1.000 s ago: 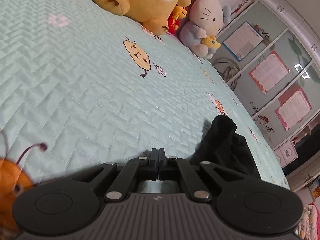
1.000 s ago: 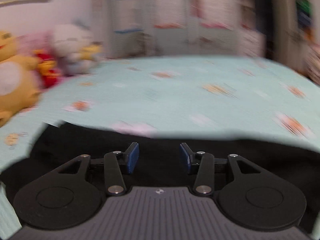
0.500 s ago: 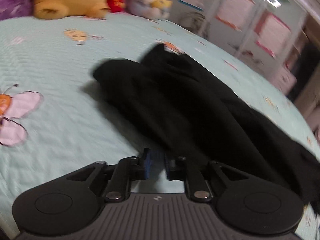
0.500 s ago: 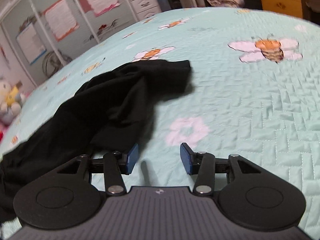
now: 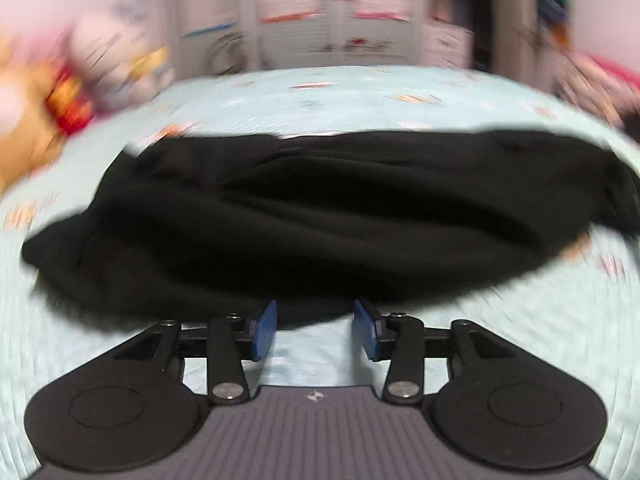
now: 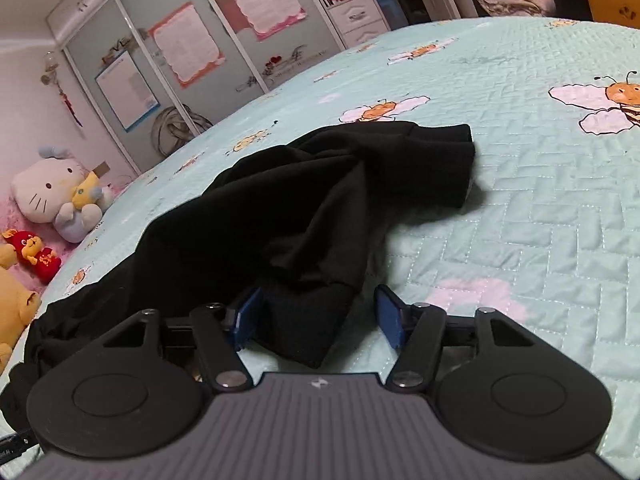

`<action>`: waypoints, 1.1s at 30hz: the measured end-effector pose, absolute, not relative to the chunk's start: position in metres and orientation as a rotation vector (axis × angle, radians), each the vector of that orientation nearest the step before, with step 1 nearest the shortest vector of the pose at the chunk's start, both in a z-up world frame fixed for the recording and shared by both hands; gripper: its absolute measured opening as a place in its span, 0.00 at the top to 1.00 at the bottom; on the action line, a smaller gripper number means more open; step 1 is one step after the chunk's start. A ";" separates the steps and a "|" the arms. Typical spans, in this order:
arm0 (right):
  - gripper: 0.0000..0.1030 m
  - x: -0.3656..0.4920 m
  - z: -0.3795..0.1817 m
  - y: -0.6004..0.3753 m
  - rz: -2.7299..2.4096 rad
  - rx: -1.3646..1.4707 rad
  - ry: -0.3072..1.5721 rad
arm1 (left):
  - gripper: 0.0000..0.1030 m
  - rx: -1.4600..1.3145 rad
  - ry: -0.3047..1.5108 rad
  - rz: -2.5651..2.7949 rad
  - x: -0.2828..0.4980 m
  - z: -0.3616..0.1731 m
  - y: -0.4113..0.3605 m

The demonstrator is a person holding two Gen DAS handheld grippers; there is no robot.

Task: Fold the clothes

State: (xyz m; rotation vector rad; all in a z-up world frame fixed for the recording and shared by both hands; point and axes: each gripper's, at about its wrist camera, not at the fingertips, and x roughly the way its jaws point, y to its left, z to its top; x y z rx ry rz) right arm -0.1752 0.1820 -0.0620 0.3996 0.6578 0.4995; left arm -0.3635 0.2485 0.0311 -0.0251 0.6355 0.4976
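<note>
Mint quilted bedspread [image 6: 540, 216] w/ bee and flower prints, filling most of both views; blurred in left wrist view [image 5: 500, 360]. Wardrobe doors [image 6: 168, 64] w/ pink- and blue-edged paper sheets beyond far edge of bed.

Black garment [image 6: 304, 204] crumpled in a long heap across bedspread, unfolded, running from lower left of right wrist view up to a bunched end at upper right. In left wrist view same garment [image 5: 320, 216] lying as a wide dark band straight ahead, side to side, motion-blurred.

White cat plush [image 6: 52, 192] at head of bed, holding a small yellow toy; yellow bear plush [image 6: 14, 308] at left edge; small red doll [image 6: 34, 254] betw. them. Same toys only smears in left wrist view.

Right gripper [image 6: 318, 318]: jaws wide apart, blue pads [image 6: 388, 318] either side of a hanging fold of garment; fold sitting betw. fingers, nearer the left pad, right pad apart from cloth; not clamped.

Left gripper [image 5: 315, 330]: jaws apart, about medium gap, nothing betw. pads [image 5: 264, 330] but bedspread; near edge of garment just past fingertips; contact w/ cloth not readable thru blur.
</note>
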 end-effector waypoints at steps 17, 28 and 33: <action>0.92 -0.177 -0.035 0.084 0.515 0.535 0.696 | 0.96 0.256 0.624 0.292 -0.313 0.041 0.241; 0.92 -0.196 0.064 -0.077 0.517 0.582 0.585 | 0.96 -0.018 0.476 0.218 -0.337 0.131 0.280; 0.86 -0.167 0.062 -0.076 0.456 0.479 0.661 | 0.89 0.042 0.629 0.240 -0.292 0.090 0.273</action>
